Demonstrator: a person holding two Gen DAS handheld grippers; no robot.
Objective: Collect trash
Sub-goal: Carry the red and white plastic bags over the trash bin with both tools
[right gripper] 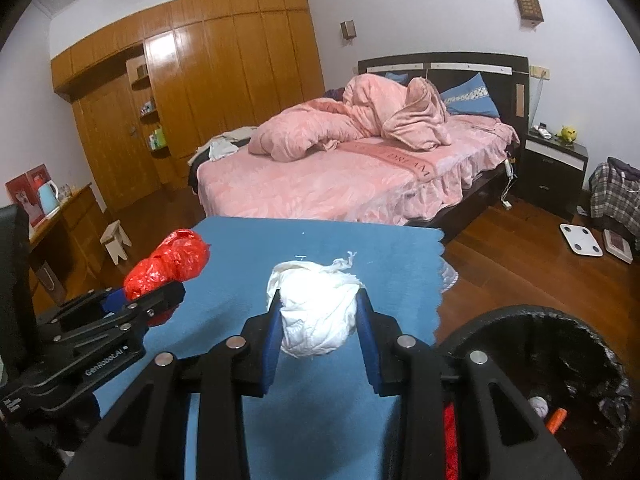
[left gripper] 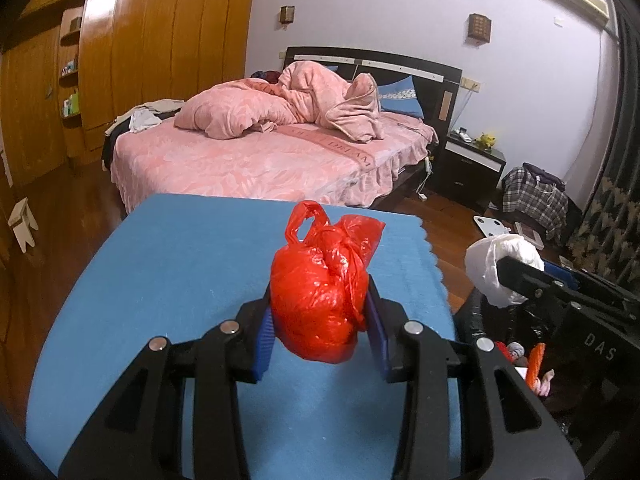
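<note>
My left gripper is shut on a knotted red plastic bag and holds it above the blue cloth-covered table. My right gripper is shut on a knotted white plastic bag, also above the blue table. In the right wrist view the left gripper with the red bag is at the left. In the left wrist view the right gripper and white bag are at the right, over the black bin.
A black trash bin with a dark liner stands at the table's right front, holding some trash. Beyond the table are a pink bed, a wooden wardrobe, a nightstand, a small stool and a scale on the wooden floor.
</note>
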